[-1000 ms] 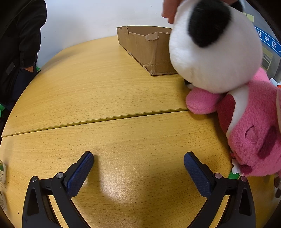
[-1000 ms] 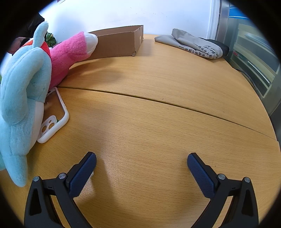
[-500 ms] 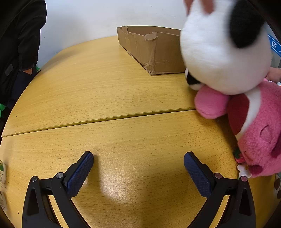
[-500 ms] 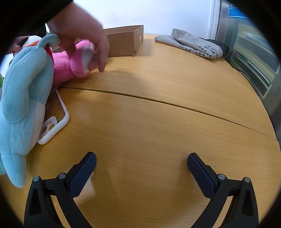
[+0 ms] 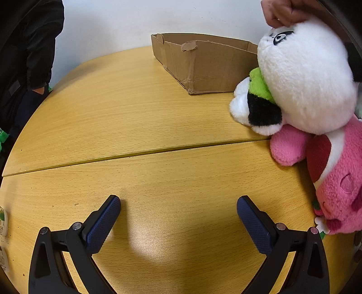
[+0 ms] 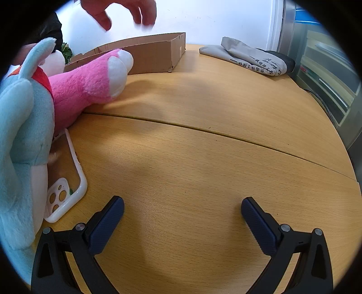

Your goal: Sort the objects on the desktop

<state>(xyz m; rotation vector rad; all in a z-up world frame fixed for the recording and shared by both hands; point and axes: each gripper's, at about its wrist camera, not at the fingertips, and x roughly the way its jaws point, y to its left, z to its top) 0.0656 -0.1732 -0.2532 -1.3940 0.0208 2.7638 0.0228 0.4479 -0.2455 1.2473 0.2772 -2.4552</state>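
Note:
A panda plush [image 5: 303, 79] sits at the right of the left wrist view, held at the top by a bare hand [image 5: 282, 11]. Below it lies a pink plush [image 5: 334, 181], which also shows in the right wrist view [image 6: 86, 83]. A light blue plush [image 6: 22, 140] lies at the left of the right wrist view, beside a clear phone case [image 6: 65, 181]. An open cardboard box [image 5: 203, 61] stands at the table's far side, also in the right wrist view [image 6: 149, 54]. My left gripper [image 5: 178, 217] and right gripper [image 6: 182, 217] are open and empty above bare wood.
The round wooden table [image 5: 135, 113] has a seam across its middle. A folded grey cloth bag [image 6: 251, 56] lies at the far right. A person in dark clothes [image 5: 25, 56] stands at the left edge. A bare hand [image 6: 122, 11] hovers above the box.
The hand has turned the panda plush so its face shows and set it down beside the box. The other hand has lifted off the pink plush. Both grippers have stayed still.

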